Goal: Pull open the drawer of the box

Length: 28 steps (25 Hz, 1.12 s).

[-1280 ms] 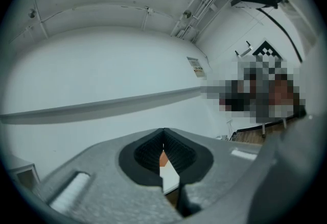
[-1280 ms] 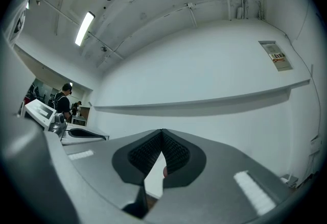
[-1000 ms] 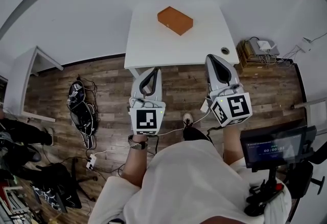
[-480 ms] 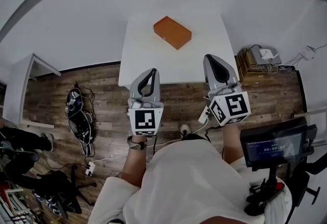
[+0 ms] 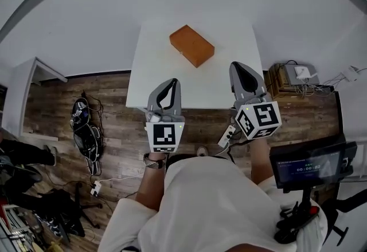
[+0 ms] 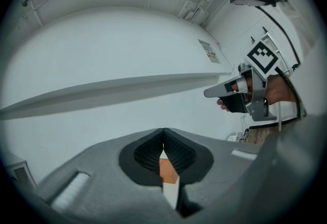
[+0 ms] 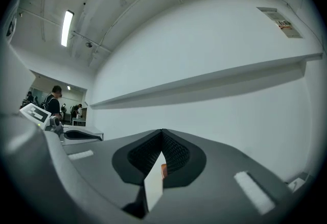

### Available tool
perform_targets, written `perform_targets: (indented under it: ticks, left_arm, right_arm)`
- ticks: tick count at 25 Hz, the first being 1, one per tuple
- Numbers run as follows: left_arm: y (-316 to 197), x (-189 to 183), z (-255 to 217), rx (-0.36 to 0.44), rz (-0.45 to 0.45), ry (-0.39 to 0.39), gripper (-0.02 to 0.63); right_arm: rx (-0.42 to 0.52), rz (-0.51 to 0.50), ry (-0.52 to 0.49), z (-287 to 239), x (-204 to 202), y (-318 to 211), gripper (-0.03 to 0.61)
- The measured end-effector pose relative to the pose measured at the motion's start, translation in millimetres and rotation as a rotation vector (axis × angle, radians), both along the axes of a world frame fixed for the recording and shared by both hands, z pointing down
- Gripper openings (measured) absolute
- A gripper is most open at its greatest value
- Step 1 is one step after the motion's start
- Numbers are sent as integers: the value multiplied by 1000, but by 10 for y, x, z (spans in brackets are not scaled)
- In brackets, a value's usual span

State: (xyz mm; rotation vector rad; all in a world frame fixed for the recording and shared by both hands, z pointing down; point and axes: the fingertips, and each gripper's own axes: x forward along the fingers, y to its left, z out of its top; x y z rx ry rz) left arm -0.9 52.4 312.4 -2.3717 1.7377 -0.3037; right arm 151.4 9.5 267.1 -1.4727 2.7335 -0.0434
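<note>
Left claw (image 5: 172,80) and right claw (image 5: 237,65) closed, empty; orange box (image 5: 191,45) sits on table (image 5: 160,67)

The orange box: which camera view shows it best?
The head view. There the whole orange box lies on the white table, seen from above. The left gripper view shows only an orange sliver past its jaws; the right gripper view shows an even smaller speck.

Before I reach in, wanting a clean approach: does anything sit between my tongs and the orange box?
Nothing visible does. Only bare white table lies between the orange rectangular box and the left tongs and right tongs, both shut.
</note>
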Motion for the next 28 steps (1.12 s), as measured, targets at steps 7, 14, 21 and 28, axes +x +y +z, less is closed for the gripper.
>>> perform_targets:
  ticks: [7, 14, 21, 28]
  left_arm:
    - [-255, 52, 175, -37, -1, 0, 6]
    - [-315, 78, 223, -37, 10, 12, 10]
    - [-496, -9, 411, -51, 44, 15, 40]
    - [-1188, -175, 749, -118, 66, 23, 46]
  right_arm:
    - [-32, -20, 7, 161, -40, -292, 2]
    - [-33, -29, 23, 251, -87, -292, 13]
    - [-56, -6, 32, 363, -140, -471, 46]
    - [-141, 18, 77, 724, -235, -1258, 75]
